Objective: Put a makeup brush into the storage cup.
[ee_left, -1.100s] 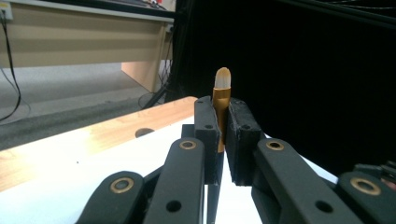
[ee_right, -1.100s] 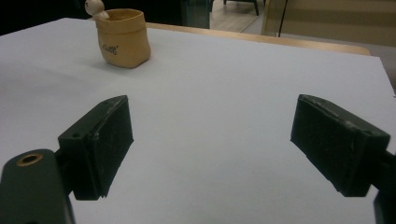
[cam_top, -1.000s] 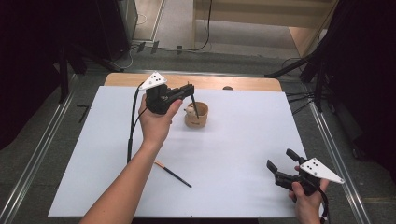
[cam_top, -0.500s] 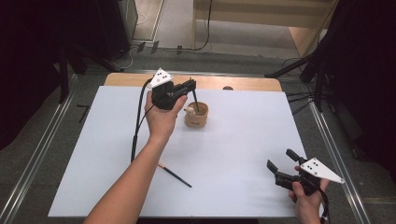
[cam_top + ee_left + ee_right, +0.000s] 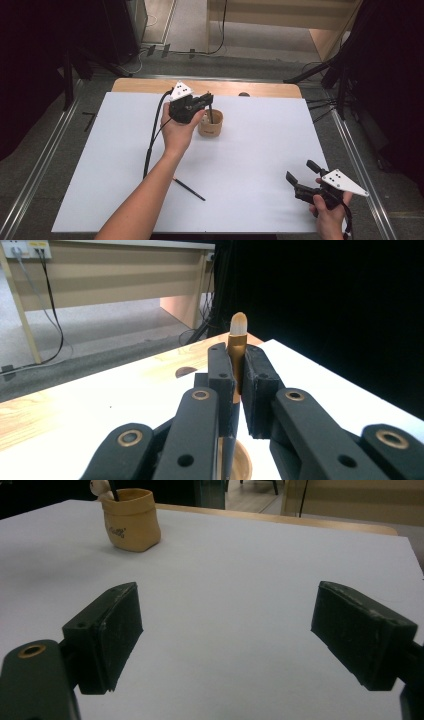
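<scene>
My left gripper (image 5: 207,97) hovers over a small tan pot (image 5: 210,128) at the back middle of the white table. It is shut on a paintbrush (image 5: 210,115) whose black handle reaches down into the pot. In the left gripper view the jaws (image 5: 239,360) clamp the brush's gold ferrule (image 5: 235,347), its pale tip pointing up, and the pot's rim (image 5: 245,465) lies just below. My right gripper (image 5: 299,176) rests low at the front right, open and holding nothing. Its view has wide-apart jaws (image 5: 225,630) facing the pot (image 5: 131,522).
A second thin dark brush (image 5: 189,189) lies flat on the white sheet (image 5: 260,165), beside the left forearm. The wooden table edge (image 5: 250,89) runs along the back. The left gripper's cable (image 5: 152,135) trails over the sheet.
My left gripper has shifted slightly right and down over the pot, taking the brush's handle deeper into it. The right gripper has stayed put.
</scene>
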`<state>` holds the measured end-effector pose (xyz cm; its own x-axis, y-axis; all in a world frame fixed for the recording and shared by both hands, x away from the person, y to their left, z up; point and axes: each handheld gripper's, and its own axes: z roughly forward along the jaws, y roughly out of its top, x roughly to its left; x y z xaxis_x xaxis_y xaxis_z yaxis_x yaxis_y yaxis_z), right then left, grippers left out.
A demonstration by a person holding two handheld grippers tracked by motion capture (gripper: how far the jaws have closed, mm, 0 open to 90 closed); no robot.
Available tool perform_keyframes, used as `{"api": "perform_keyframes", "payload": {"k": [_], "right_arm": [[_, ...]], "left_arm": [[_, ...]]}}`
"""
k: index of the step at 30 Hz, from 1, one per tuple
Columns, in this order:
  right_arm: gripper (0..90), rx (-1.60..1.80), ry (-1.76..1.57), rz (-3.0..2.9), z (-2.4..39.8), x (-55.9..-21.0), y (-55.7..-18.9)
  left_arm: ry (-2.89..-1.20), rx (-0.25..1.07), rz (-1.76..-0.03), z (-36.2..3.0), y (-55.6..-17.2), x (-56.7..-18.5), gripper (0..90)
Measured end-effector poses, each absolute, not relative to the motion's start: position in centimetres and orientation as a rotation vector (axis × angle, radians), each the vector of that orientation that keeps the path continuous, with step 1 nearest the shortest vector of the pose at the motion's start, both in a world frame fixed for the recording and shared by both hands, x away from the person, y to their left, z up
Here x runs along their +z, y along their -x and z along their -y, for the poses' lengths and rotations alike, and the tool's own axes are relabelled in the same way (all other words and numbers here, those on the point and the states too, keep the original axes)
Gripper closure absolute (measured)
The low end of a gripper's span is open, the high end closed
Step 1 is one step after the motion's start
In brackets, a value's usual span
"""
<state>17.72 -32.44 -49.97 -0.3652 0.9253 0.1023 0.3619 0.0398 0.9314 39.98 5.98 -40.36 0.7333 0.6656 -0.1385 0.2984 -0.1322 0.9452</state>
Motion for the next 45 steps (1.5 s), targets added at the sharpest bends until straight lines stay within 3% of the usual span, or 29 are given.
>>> {"api": "perform_keyframes", "payload": {"k": [14, 18, 21, 24, 28, 45], "right_arm": [[13.5, 1.320, -1.307, -1.776, 32.4, -50.1, -17.8], [13.5, 1.319, -1.306, -1.776, 32.3, -50.1, -17.8], [13.5, 1.318, -1.303, -1.777, 32.3, -50.1, -17.7], [13.5, 1.319, -1.301, -1.774, 32.3, -50.1, -17.7], [13.5, 1.323, -1.307, -1.773, 32.4, -50.1, -17.7], [13.5, 1.325, -1.315, -1.759, 32.4, -50.0, -17.9]], "left_arm": [[-1.820, 0.358, -0.758, -4.6, -39.9, -42.6, 84.0], [-1.834, 0.330, -0.760, -4.4, -39.9, -42.8, 79.1], [-1.846, 0.337, -0.785, -4.6, -39.9, -42.6, 55.7], [-1.837, 0.359, -0.811, -5.1, -39.5, -42.0, 24.2], [-1.815, 0.365, -0.765, -6.3, -38.7, -41.4, 0.6], [-1.742, 0.360, -0.771, -11.8, -35.7, -41.5, 0.0]]}}
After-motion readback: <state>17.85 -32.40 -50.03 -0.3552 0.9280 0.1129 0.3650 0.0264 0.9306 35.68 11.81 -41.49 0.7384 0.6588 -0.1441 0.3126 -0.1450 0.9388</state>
